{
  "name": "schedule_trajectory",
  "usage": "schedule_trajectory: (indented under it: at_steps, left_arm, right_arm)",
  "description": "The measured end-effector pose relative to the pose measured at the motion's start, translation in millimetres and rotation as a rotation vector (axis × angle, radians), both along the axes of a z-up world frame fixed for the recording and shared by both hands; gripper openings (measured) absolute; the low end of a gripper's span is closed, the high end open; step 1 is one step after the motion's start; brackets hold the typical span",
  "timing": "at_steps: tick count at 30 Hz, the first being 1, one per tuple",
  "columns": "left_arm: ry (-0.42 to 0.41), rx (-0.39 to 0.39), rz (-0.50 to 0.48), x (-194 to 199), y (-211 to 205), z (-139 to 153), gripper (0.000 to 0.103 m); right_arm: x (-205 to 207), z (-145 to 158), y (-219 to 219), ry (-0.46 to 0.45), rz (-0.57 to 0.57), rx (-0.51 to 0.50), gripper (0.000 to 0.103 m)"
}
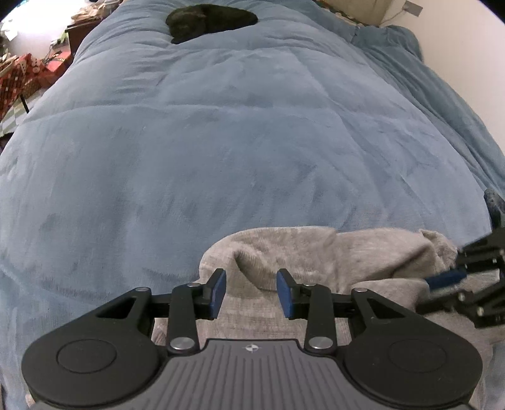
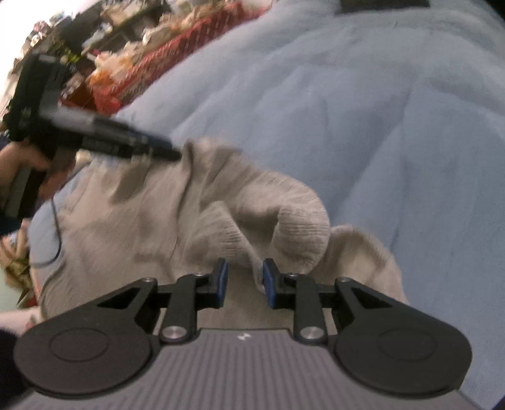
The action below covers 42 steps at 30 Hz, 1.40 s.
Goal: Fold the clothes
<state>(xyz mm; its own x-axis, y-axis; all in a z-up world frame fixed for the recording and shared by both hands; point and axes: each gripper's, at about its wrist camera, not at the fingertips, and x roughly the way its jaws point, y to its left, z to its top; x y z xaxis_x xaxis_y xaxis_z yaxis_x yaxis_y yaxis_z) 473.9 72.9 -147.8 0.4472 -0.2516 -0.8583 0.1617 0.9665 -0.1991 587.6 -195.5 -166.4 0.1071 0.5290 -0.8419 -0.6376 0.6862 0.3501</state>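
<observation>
Left wrist view: the left gripper [image 1: 251,291] and right gripper [image 2: 243,280] poise part-open, empty, over a soft, limp grey sweater [image 1: 315,252]; its bunched far edge looks best to pinch.

Blue-covered bed [image 1: 221,126], white wall [image 1: 467,63]

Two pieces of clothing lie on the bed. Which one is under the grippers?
The grey knitted garment, rumpled on the near part of the blue duvet. The other, a black garment, lies far away at the opposite end, apart from both grippers.
</observation>
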Motion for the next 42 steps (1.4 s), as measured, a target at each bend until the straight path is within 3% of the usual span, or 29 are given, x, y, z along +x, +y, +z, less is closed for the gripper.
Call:
schedule_trajectory:
  at_steps: [4, 8, 13, 18, 24, 28, 32, 33, 37, 42]
  left_arm:
    - [0.010, -0.007, 0.019, -4.7, 3.4, 1.1, 0.035]
    - [0.015, -0.001, 0.011, -5.2, 1.2, -0.1, 0.035]
    - [0.015, -0.008, 0.011, -2.4, -1.4, 0.3, 0.035]
    - [0.010, 0.004, 0.003, -6.3, 2.3, 2.6, 0.035]
    - [0.028, -0.004, 0.049, -11.1, 11.5, -0.1, 0.035]
    - [0.021, -0.004, 0.052, -14.4, 12.2, 0.9, 0.035]
    - [-0.007, 0.027, 0.033, -10.9, 6.3, 2.5, 0.035]
    - [-0.018, 0.036, 0.031, -9.4, 4.0, 3.0, 0.036]
    - [-0.075, 0.108, -0.015, -3.2, -6.6, 4.2, 0.040]
    - [-0.139, 0.208, -0.183, 4.7, -16.4, 3.8, 0.039]
  right_arm:
    - [-5.7, 6.1, -0.3, -0.051, 0.060, -0.037, 0.028]
    - [3.6, 11.8, 7.9, -0.070, 0.076, 0.050, 0.034]
    - [13.6, 5.1, 32.5, -0.049, 0.172, 0.072, 0.034]
    - [-18.3, 11.4, 42.2, -0.043, 0.310, 0.089, 0.033]
    - [-49.0, 7.6, 31.8, -0.014, 0.326, 0.034, 0.034]
    - [-43.8, 14.8, 20.7, -0.079, 0.191, 0.010, 0.034]
    - [-22.5, 23.2, 7.8, -0.150, -0.178, -0.034, 0.033]
    - [-20.7, 24.7, 7.1, -0.171, -0.219, -0.047, 0.033]
    - [-18.8, 29.5, 8.0, -0.259, -0.304, -0.103, 0.032]
    - [-18.4, 34.4, 5.9, -0.351, -0.175, -0.172, 0.032]
